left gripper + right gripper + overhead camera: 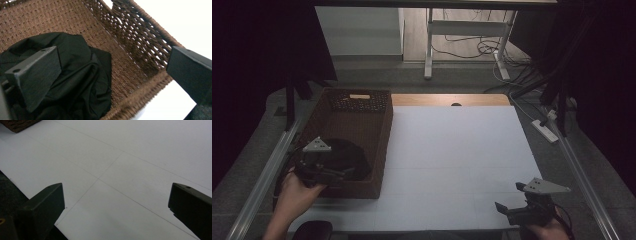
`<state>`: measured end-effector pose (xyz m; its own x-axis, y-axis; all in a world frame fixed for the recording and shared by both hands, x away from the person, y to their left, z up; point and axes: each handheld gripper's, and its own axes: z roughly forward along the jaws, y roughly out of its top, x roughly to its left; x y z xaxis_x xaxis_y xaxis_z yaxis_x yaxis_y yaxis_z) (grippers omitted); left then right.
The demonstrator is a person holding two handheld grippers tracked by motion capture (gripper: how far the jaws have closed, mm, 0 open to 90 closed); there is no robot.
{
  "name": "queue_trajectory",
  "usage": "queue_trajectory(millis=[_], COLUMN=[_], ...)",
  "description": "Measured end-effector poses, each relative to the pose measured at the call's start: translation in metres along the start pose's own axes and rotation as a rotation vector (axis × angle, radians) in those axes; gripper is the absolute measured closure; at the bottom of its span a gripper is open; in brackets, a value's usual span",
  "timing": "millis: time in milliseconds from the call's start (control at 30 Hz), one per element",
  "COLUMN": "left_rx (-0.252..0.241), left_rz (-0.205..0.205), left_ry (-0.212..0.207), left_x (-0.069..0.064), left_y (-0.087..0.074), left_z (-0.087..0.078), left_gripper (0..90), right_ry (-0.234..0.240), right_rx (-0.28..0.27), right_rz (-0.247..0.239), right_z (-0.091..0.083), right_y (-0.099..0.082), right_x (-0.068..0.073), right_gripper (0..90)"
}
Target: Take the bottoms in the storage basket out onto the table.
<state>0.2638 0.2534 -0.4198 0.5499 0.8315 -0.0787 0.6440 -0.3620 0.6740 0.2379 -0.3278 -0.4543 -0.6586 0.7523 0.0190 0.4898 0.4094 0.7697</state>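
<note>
Two hand-held grippers over a white-covered table [452,150], seen from above. At left, a brown woven basket [384,145] with a crumpled black cloth [349,157] bunched in its near end, against the near wall. Left gripper [329,172] poised over the basket's near edge, just above the cloth; from its own view, jaws spread wide, one over the black cloth [77,82], the other out past the basket [140,50] rim, nothing between them. Right gripper [509,207] low at the near right corner of the table, well apart from the basket; from its own view, jaws likewise wide open and empty above the bare white sheet [125,170]. Likely next step: closing on the cloth. Risks from here: one jaw outside the wicker wall, so a squeeze could clamp the rim instead of fabric and drag or tip the basket; a shallow pinch on loose folds could slip free or lift a single layer; fabric could snag on the rough weave on the way out.
</note>
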Motion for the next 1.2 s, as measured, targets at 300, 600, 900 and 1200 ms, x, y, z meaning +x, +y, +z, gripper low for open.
queue_trajectory(millis=[300,600,900,1200], left_rx=[0.049,0.114,0.204,0.355], left_rz=[0.007,0.031,0.091,0.155], left_ry=[0.016,-0.005,-0.053,-0.052], left_x=[0.014,0.042,0.062,0.069], left_y=[0.016,0.026,0.027,0.025], left_z=[0.01,0.026,0.045,0.071], left_gripper=[0.0,0.0,0.0,0.0], right_ry=[0.001,0.003,0.007,0.01], right_rx=[0.001,0.002,0.003,0.006], right_rz=[-0.001,0.0,0.0,-0.006], right_z=[0.0,0.0,0.001,0.001], right_y=[0.0,0.0,0.0,0.0], right_x=[0.0,0.0,0.0,0.0], right_gripper=[0.9,0.9,1.0,1.0])
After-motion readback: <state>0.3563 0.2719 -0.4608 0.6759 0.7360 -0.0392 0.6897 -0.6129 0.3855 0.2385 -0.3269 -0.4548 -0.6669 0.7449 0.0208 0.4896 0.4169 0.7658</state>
